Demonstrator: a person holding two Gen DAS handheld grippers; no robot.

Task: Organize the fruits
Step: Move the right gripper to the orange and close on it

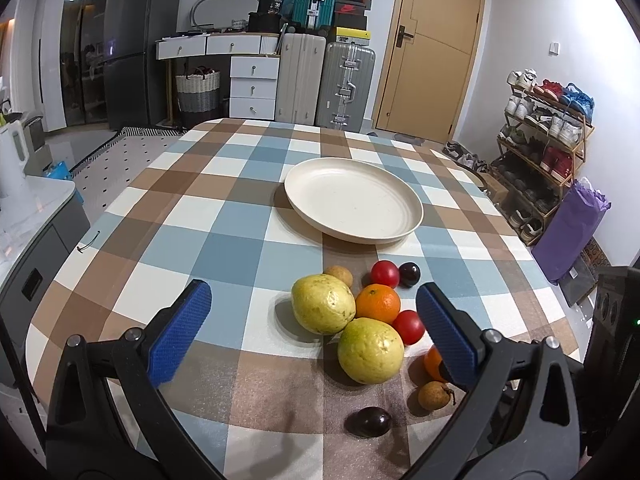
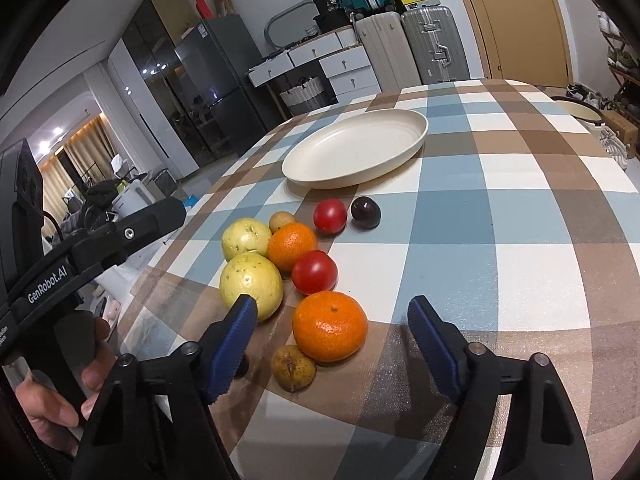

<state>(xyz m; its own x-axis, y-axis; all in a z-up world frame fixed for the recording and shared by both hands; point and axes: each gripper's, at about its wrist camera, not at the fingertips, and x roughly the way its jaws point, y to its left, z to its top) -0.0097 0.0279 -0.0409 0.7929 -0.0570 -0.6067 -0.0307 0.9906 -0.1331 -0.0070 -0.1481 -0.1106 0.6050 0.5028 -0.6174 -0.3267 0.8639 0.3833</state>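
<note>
A loose cluster of fruit lies on the checked tablecloth in front of an empty cream plate (image 1: pixel 416 216) (image 2: pixel 416 136). It holds two yellow-green guavas (image 1: pixel 323 309) (image 2: pixel 250 284), two oranges, two red tomatoes (image 1: pixel 385 273) (image 2: pixel 314 272), two dark plums (image 1: pixel 368 421) (image 2: pixel 365 212) and two small brown longans (image 1: pixel 433 394) (image 2: pixel 293 367). My right gripper (image 2: pixel 332 306) is open low over the table, its blue pads on either side of the near orange (image 2: pixel 330 326) with gaps on both sides. My left gripper (image 1: pixel 314 294) hangs open above the guavas and holds nothing.
In the right wrist view a hand (image 2: pixel 60 396) holds the left gripper's black body (image 2: pixel 100 248) at the left. The table's left edge runs close to the fruit. Suitcases (image 1: pixel 346 80), drawers and a shoe rack (image 1: pixel 540 140) stand beyond the table.
</note>
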